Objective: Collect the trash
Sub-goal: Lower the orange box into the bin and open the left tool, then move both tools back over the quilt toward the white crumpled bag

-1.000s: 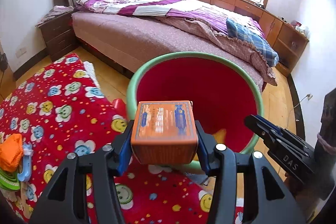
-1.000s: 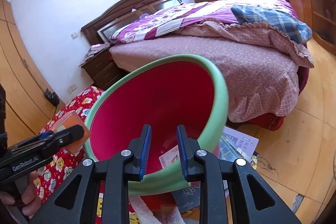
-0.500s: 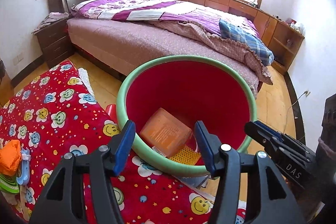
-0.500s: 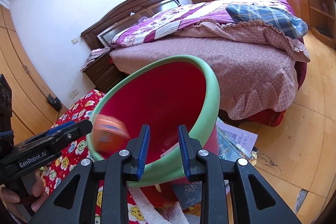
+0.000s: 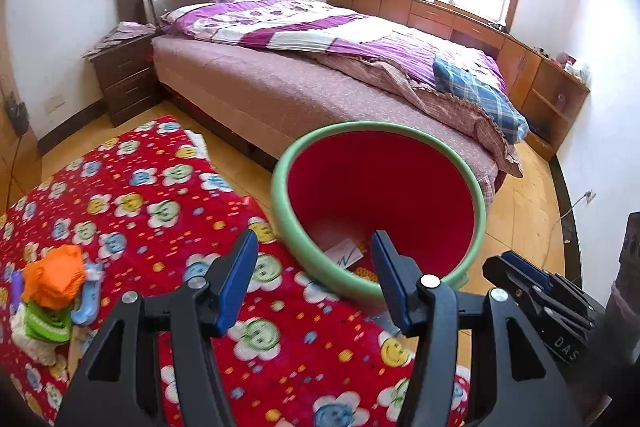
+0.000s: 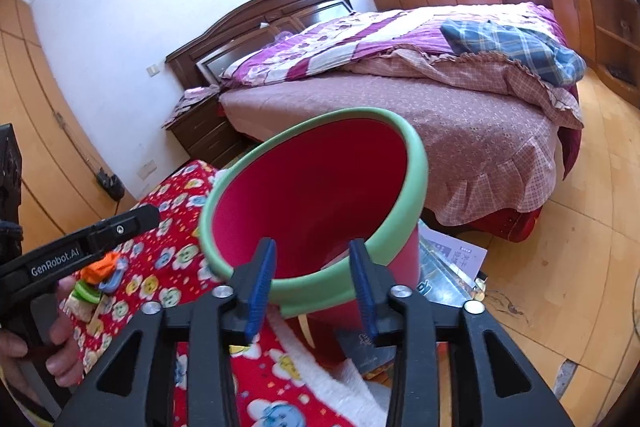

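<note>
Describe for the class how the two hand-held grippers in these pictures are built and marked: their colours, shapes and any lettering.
The left gripper and right gripper are alike: black plastic frames with triangular cut-outs, silver round screws, and two fingers faced with ribbed blue pads. Seen from the side, the left one's body reads "GenRobot.AI" in white; the right one's shows "DAS".

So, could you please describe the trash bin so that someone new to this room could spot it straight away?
Start at the large bed with its purple quilt, then look to the wooden floor beside its near edge. There, at the edge of the red flower-print mat, is the trash bin: a round bucket, the only thing nearby with a pale green rim and red inside.
</note>
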